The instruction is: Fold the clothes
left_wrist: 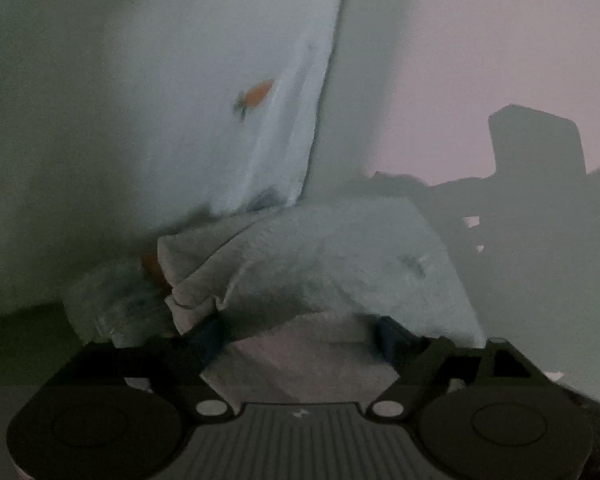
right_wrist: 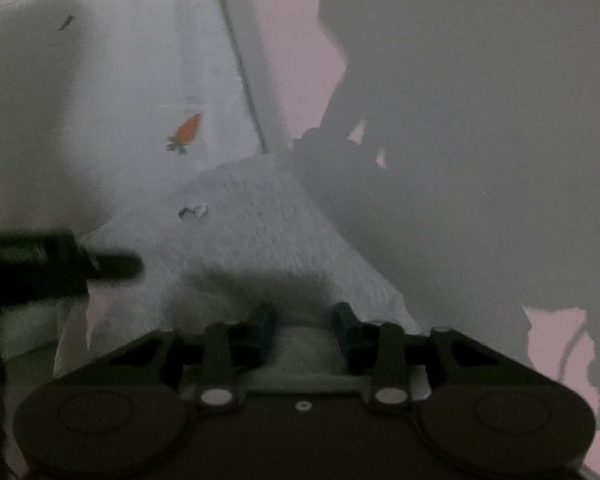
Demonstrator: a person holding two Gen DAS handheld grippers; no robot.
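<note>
Pale, nubby cloth with small carrot prints fills both views: the garment [left_wrist: 228, 92] lies spread on a pink worktop [left_wrist: 480, 80], running from the lower centre up toward the upper left of each frame, its long edge slanting up the middle. In the left wrist view the left hand-held gripper [left_wrist: 300, 332] has its fingers set wide with a bunched fold draped over and between them; whether they actually pinch it I cannot tell. In the right wrist view the right hand-held gripper [right_wrist: 304, 320] shows blue-tipped fingers parted with cloth between them (grip just as unclear), and the left one pokes in at the lower left, so both sit close together at the same near corner. The coming fold, I judge, goes away up-frame. Shadows darken the right side; the garment's far end is cut off.
</note>
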